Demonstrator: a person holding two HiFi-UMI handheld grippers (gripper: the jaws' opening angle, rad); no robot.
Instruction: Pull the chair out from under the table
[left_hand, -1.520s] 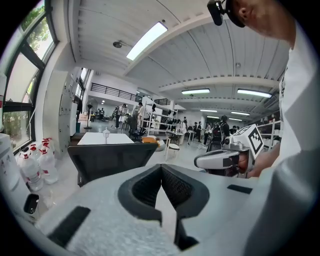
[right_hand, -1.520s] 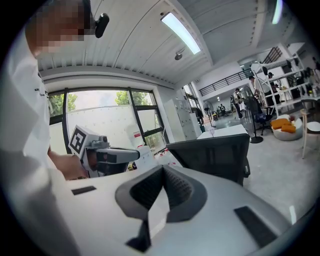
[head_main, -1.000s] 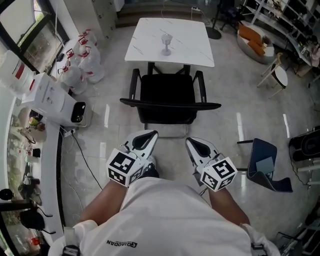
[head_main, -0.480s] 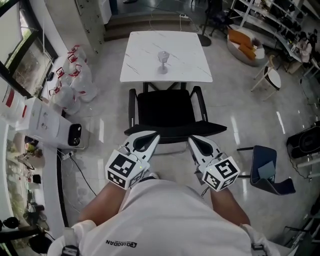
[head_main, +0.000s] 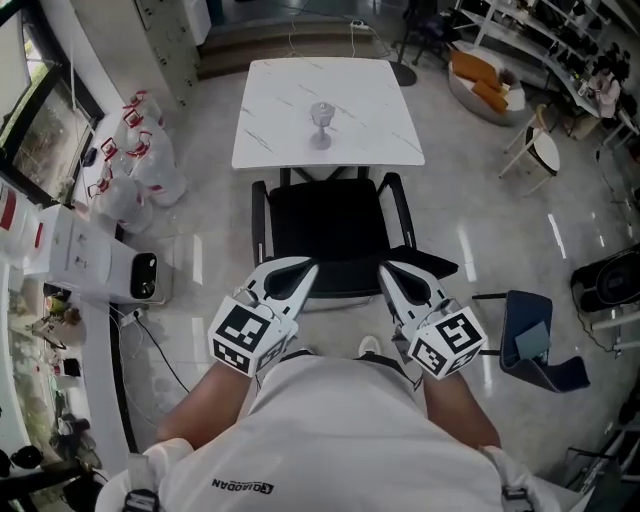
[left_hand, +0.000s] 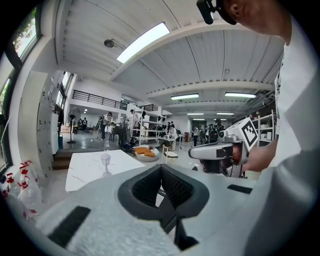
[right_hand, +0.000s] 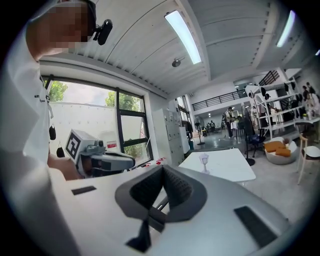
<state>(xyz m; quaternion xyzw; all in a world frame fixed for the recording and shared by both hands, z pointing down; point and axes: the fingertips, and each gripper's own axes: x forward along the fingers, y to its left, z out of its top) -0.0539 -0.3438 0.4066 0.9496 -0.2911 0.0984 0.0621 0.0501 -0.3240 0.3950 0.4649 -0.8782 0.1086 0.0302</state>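
A black armchair (head_main: 335, 225) stands with its seat front tucked under the white marble table (head_main: 290, 110), its backrest (head_main: 345, 268) towards me. A small clear goblet (head_main: 320, 112) stands on the table. My left gripper (head_main: 308, 266) and right gripper (head_main: 384, 270) are side by side with their tips at the backrest's top edge, both shut with nothing between the jaws. I cannot tell whether they touch it. In the left gripper view the shut jaw tips (left_hand: 161, 167) point at the table (left_hand: 90, 167), with the right gripper (left_hand: 192, 151) alongside. The right gripper view shows the same shut tips (right_hand: 162, 167).
White tied bags (head_main: 130, 180) and a white appliance (head_main: 100, 265) with a floor cable line the left wall. A dark blue folded chair (head_main: 530, 345) stands at the right. An orange-cushioned seat (head_main: 485, 75) and shelving are beyond the table at the back right.
Both grippers have moved forward from short of the chair to its backrest's top edge, and I have stepped closer. Their jaws stayed shut. The chair looks unmoved.
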